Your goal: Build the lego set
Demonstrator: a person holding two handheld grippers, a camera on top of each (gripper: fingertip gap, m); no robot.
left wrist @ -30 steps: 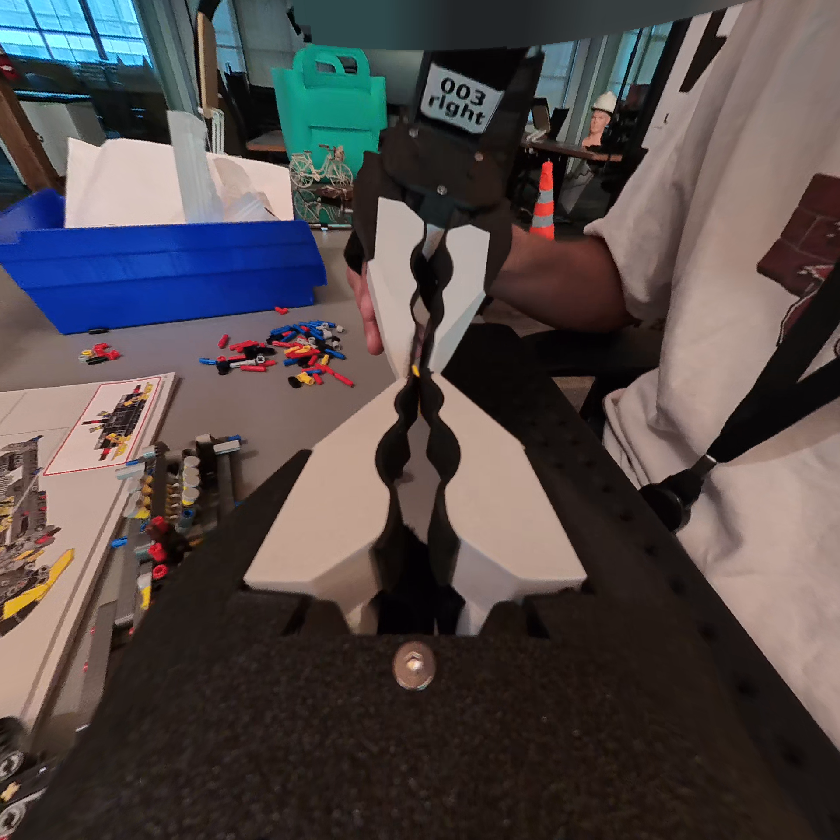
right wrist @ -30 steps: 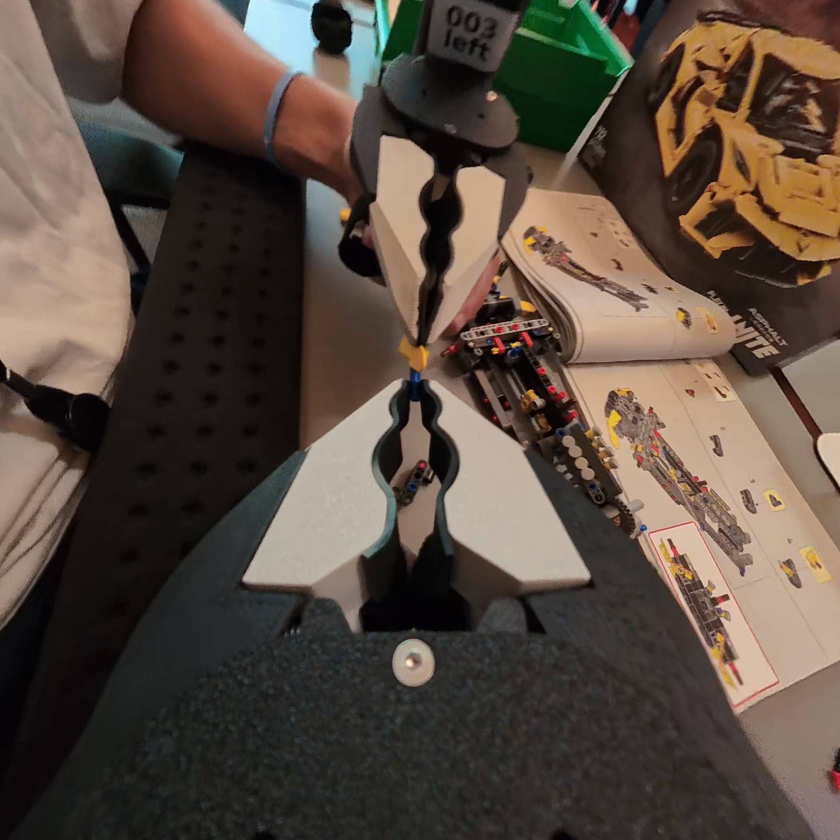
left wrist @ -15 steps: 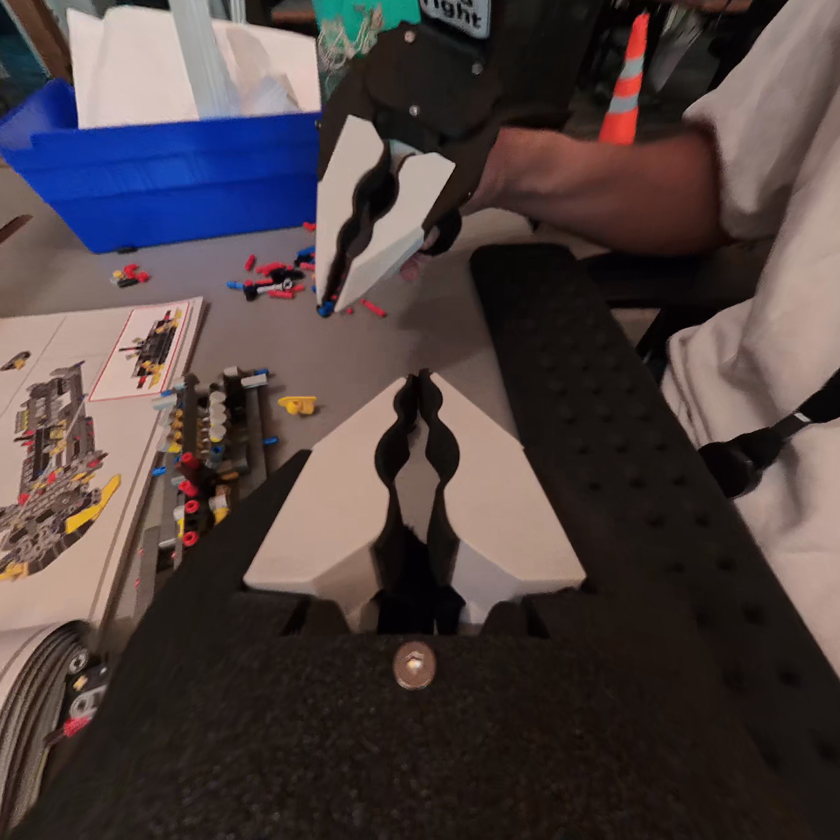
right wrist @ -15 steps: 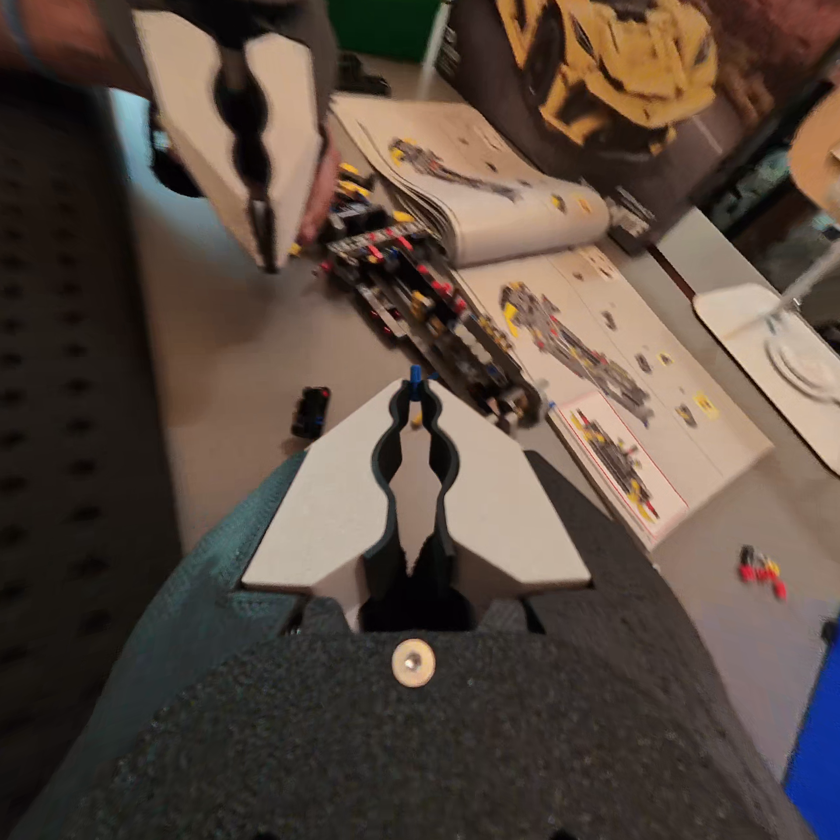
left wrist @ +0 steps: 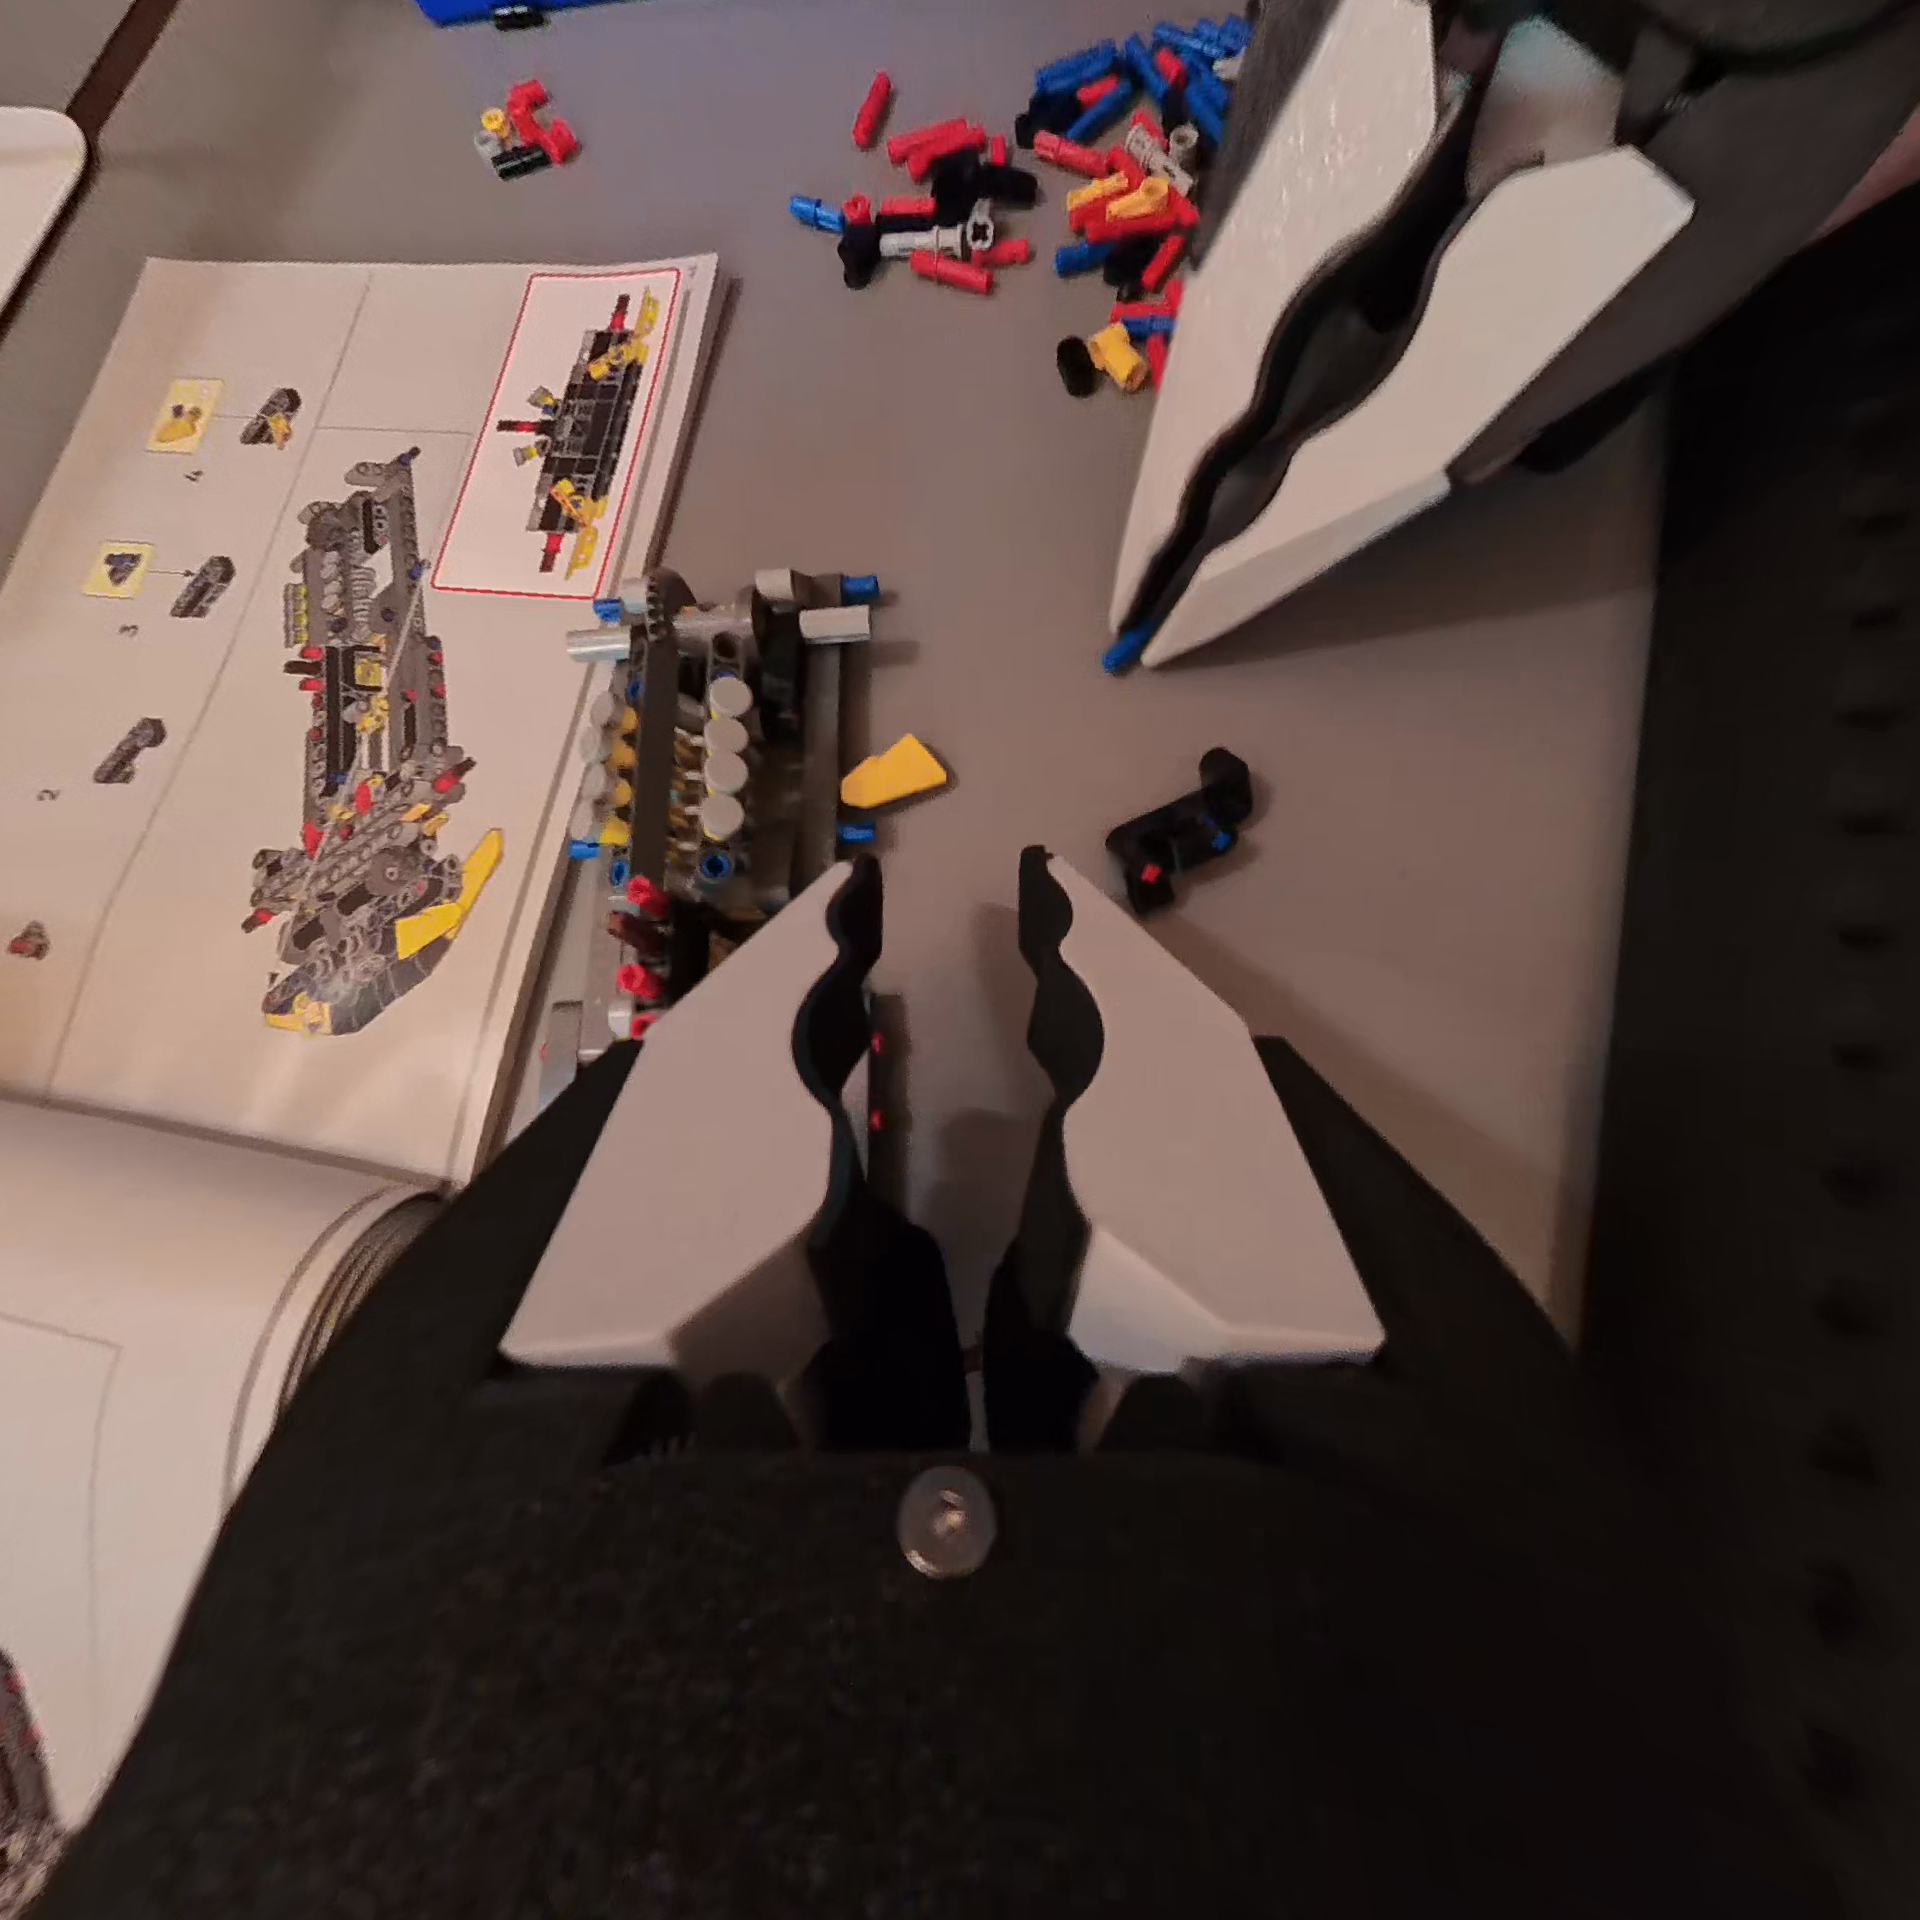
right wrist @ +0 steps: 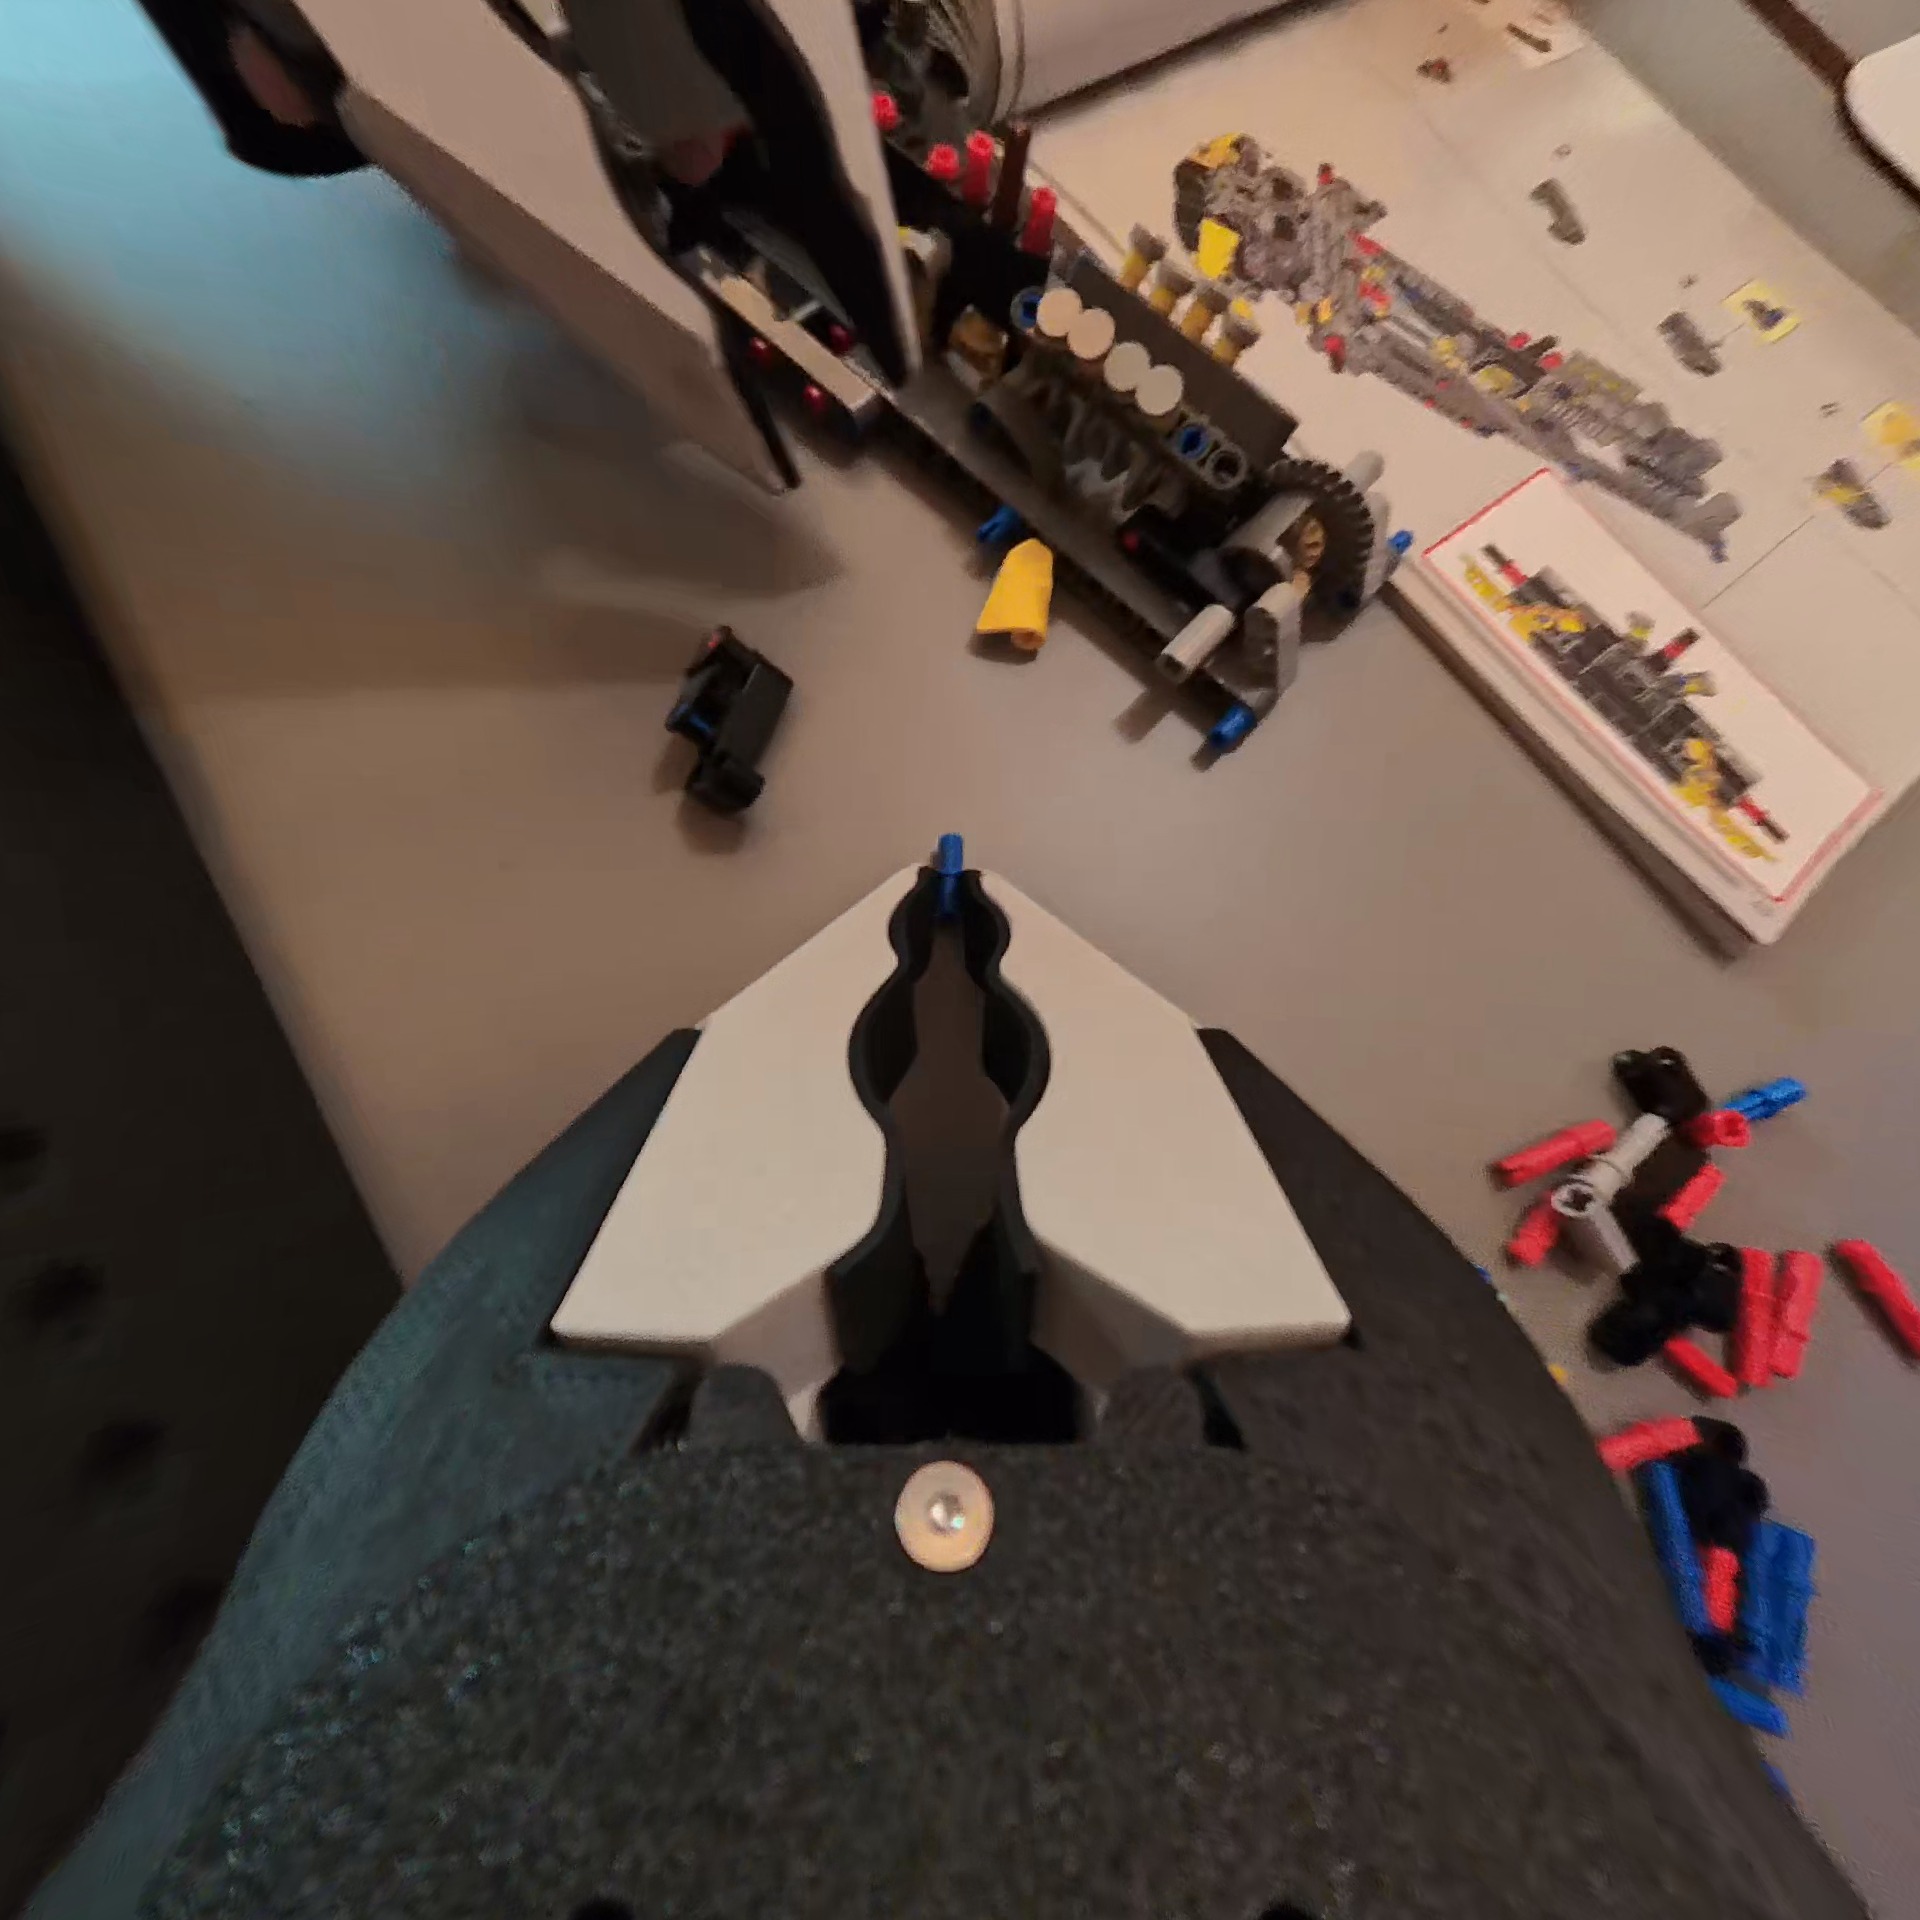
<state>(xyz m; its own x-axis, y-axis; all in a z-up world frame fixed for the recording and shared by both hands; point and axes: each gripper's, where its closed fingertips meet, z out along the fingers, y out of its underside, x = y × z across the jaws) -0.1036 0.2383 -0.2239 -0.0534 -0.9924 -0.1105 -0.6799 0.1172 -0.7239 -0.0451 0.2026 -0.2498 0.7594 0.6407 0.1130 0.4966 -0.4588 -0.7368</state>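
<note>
- The open instruction booklet [left wrist: 343, 665] lies at far left, touching the half-built chassis assembly [left wrist: 717, 748].
- The yellow wedge piece [left wrist: 891, 774] lies loose on the table just beside the chassis; a second ago it sat on the pin, gripped by the left gripper.
- The left gripper [left wrist: 951, 868] is now released, its jaws spread, hovering over the chassis's near end.
- A small black connector [left wrist: 1184, 821] lies apart, to the right.
- The right gripper [right wrist: 948, 881] stays clenched on a blue pin [right wrist: 948, 854].
- Judgement: the join came apart, so the wedge needs picking up again.
</note>
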